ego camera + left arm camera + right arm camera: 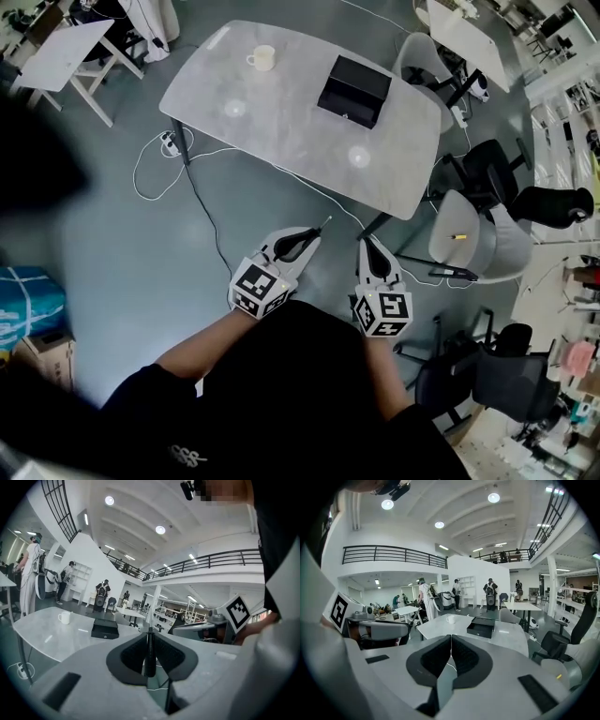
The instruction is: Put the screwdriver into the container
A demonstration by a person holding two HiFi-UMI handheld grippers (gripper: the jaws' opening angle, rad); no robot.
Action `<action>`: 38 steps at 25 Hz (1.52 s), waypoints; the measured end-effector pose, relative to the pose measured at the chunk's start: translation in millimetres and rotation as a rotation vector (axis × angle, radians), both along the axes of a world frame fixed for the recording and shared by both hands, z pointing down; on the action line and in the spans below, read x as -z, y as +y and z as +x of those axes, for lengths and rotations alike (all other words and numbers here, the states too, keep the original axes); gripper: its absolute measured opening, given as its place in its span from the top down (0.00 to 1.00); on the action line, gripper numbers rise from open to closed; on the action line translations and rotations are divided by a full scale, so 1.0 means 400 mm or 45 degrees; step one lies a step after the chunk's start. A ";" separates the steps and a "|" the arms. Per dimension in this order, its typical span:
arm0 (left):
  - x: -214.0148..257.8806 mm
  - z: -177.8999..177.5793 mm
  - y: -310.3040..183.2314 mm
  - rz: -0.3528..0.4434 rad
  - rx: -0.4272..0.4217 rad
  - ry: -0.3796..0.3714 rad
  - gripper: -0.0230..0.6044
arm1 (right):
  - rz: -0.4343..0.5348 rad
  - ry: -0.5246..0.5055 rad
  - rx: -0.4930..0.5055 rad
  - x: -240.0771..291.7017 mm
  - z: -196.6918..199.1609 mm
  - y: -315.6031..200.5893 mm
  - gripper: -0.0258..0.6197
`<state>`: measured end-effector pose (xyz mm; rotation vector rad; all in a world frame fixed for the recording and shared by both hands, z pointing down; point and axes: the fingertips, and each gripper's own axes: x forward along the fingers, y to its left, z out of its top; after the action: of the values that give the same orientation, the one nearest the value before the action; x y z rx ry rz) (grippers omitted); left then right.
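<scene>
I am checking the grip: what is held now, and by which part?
The left gripper is shut on the screwdriver, by its dark handle, shaft pointing forward. The right gripper is shut with nothing in it.

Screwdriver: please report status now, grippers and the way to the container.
Left gripper shut on slim dark-handled screwdriver, tip forward. Right gripper shut, empty. Black rectangular container on grey table ahead, not reached. Way looks clear.
</scene>
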<state>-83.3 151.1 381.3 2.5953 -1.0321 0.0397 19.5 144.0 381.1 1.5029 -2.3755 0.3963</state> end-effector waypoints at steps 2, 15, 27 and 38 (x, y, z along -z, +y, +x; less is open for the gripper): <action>-0.007 -0.021 -0.037 -0.006 -0.026 0.011 0.87 | -0.001 0.010 -0.018 0.000 -0.024 -0.039 0.94; -0.086 -0.080 -0.230 -0.038 -0.042 0.011 0.87 | 0.103 0.033 -0.140 -0.012 -0.030 -0.189 0.94; -0.110 -0.067 -0.541 -0.065 0.035 -0.105 0.87 | 0.049 -0.042 -0.111 -0.066 0.021 -0.485 0.94; -0.194 0.079 -0.895 -0.116 -0.045 -0.278 0.87 | -0.061 -0.054 -0.022 -0.142 0.116 -0.815 0.94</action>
<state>-51.6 -207.0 458.9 2.5674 -1.0305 0.3772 66.0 -181.8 438.0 1.5087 -2.3693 0.4908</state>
